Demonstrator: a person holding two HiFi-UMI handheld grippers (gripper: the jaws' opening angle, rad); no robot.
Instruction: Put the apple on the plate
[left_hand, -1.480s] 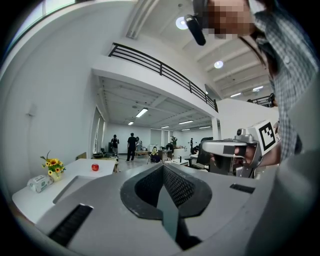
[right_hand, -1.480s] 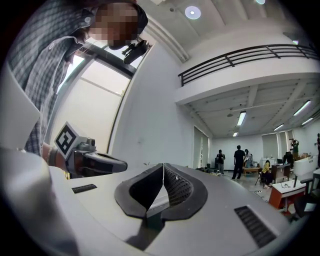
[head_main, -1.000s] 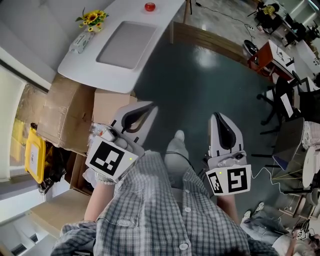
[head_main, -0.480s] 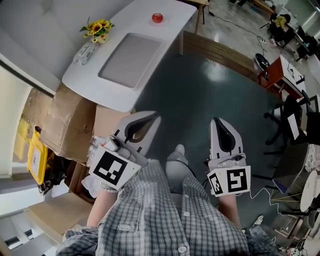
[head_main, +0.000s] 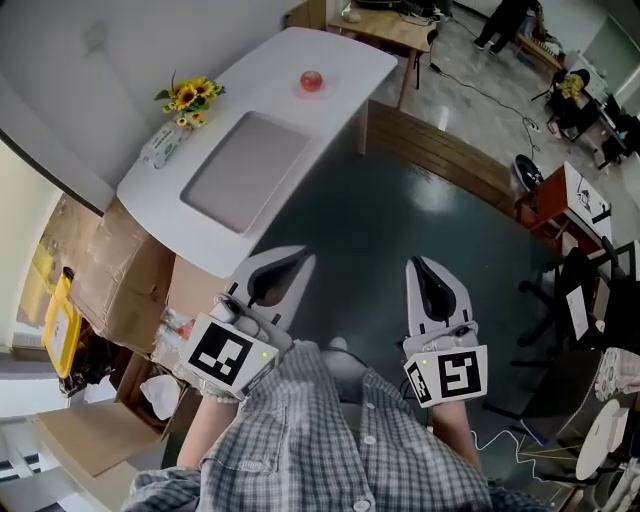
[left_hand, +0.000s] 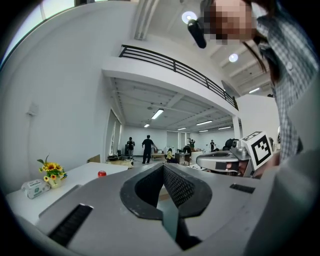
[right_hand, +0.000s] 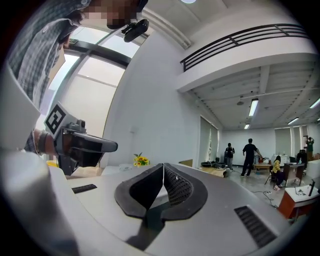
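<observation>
A small red apple (head_main: 311, 80) sits near the far end of a white table (head_main: 345, 55); the left gripper view shows the apple (left_hand: 102, 173) small and distant. A grey rectangular tray (head_main: 243, 170) lies flat in the table's middle. I see no round plate. My left gripper (head_main: 300, 257) and right gripper (head_main: 415, 262) hang side by side over the dark floor, well short of the table. Both are shut with nothing between the jaws, as seen for the left gripper (left_hand: 163, 165) and the right gripper (right_hand: 163, 165) in their own views.
Sunflowers (head_main: 187, 95) and a tissue pack (head_main: 160, 145) stand along the table's left edge. Cardboard boxes (head_main: 120, 270) and a yellow crate (head_main: 55, 320) are piled left of me. A wooden bench (head_main: 440, 165) lies beyond the table; desks, chairs and people fill the room behind.
The table and apple have slid lower in the head view and more of the room shows above. Both grippers stay shut, held in front of my body.
</observation>
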